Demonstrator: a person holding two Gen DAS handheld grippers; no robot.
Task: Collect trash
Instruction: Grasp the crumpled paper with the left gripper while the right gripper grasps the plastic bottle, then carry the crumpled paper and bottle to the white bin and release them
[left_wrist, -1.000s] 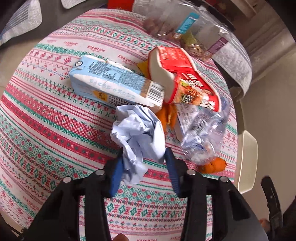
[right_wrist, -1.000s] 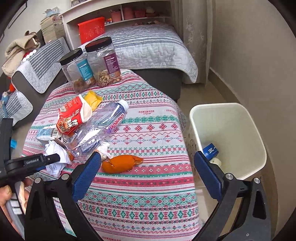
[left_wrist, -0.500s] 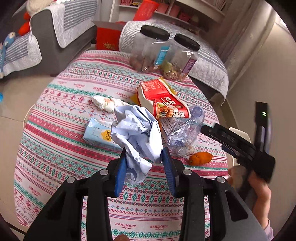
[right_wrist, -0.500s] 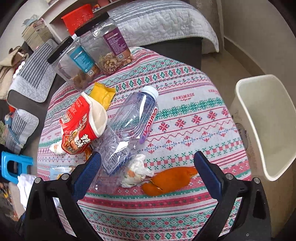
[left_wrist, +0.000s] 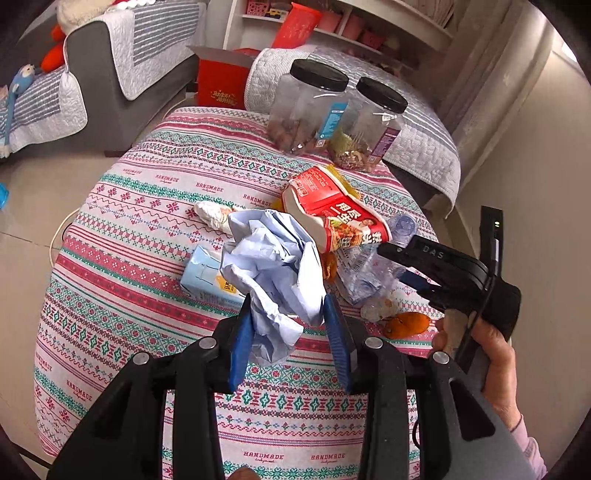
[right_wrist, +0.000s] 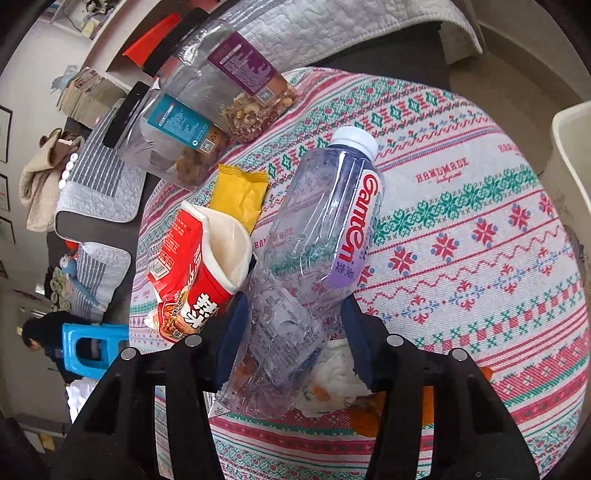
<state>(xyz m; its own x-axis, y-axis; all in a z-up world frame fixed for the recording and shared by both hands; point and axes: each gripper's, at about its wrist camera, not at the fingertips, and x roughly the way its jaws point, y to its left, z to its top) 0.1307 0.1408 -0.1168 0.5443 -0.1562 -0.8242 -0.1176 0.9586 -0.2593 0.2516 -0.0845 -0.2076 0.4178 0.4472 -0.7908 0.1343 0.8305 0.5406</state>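
Left wrist view: left tool (left_wrist: 288, 332) clamps crumpled pale-blue paper (left_wrist: 273, 266); right tool (right_wrist: 291, 332), jaws just closing, straddles crushed clear plastic bottle (right_wrist: 317, 236).

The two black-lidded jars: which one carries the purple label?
The jar with mixed nuts, farther from the red noodle cup; the other jar has a teal label.

Pale blue crumpled paper (left_wrist: 275, 266) hangs between blue pads (left_wrist: 241, 345) on black gripper frames. The tablecloth (left_wrist: 147, 229) is white with red, pink and teal knitted-style bands and snowflake motifs. Near its far edge stand clear jars with black lids (left_wrist: 319, 75), one labelled teal, one purple. The noodle cup (right_wrist: 195, 273) is red outside, cream inside; beside it a yellow wrapper (right_wrist: 238, 194). The clear bottle (right_wrist: 314, 254) carries a white cap, red lettering, purple label. The orange peel (left_wrist: 406, 325) glows near the right edge.
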